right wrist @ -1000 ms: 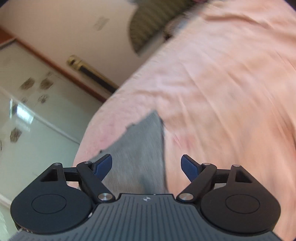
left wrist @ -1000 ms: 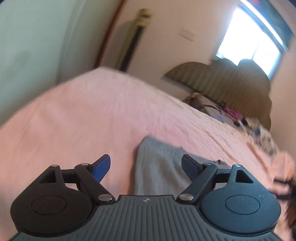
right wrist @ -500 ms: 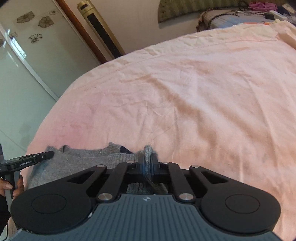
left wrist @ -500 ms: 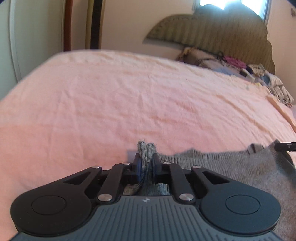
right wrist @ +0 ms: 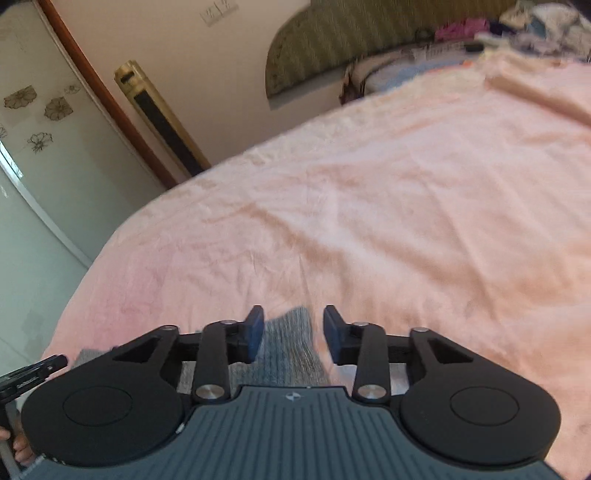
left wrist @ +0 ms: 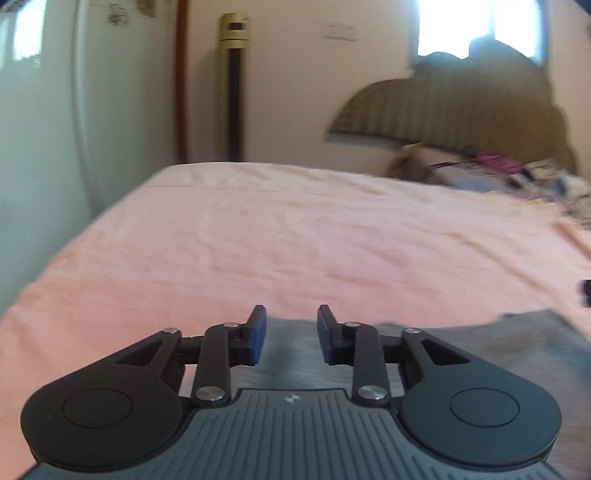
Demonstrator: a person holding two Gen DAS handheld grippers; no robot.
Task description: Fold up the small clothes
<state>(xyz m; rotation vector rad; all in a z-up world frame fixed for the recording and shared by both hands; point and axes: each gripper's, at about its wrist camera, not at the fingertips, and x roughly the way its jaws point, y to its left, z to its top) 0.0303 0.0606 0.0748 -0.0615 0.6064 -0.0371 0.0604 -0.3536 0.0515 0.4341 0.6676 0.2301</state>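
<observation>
A grey ribbed knit garment (left wrist: 480, 350) is lying flat on the pink bedsheet (left wrist: 295, 251) of a bed, along the edge nearest the cameras, its weave blurred. In the left wrist view it is spreading from between the pads out toward 4 o'clock, its far edge running almost straight. The left hand-held gripper (left wrist: 291, 334) is hanging over it with its blue pads spreading apart; cloth is showing in the gap below, and neither pad is pressing on it. In the right wrist view only a narrow corner of the garment (right wrist: 291, 343) is showing, peaking toward 12 o'clock between the pads of the right hand-held gripper (right wrist: 293, 334), whose jaws are likewise opening and standing clear of the knit. Only this view is showing the person's fingers (right wrist: 18, 446) at 8 o'clock and flower-patterned wardrobe doors (right wrist: 33, 122) at 10 o'clock. Only the left view is showing a bright window (left wrist: 480, 26) at 1 o'clock.
</observation>
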